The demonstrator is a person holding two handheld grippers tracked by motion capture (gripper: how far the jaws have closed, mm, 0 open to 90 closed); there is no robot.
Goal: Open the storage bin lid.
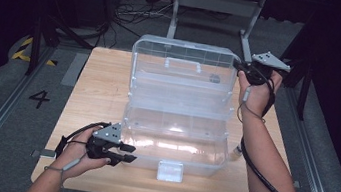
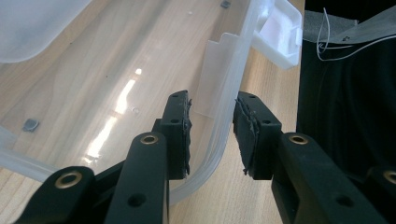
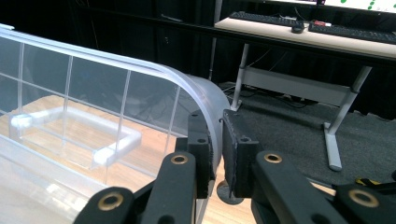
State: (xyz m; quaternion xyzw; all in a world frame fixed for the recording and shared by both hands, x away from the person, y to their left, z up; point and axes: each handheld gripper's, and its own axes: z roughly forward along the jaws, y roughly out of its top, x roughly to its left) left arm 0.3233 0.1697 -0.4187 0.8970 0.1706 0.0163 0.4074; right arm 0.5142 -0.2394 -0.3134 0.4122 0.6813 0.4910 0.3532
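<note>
My right gripper (image 1: 239,65) pinches the top corner of the clear box's lid (image 1: 182,72) to keep it standing, while my left gripper (image 1: 129,153) sits apart around the box (image 1: 177,142) wall on the table (image 1: 101,91).

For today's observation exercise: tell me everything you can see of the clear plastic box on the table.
The clear plastic box stands open on the wooden table. Its lid is raised upright, with moulded dividers and a carry handle. A white latch hangs off the front rim. The base looks empty. The left gripper straddles the base's near left corner rim, jaws apart; the right gripper is shut on the lid's upper right corner.
</note>
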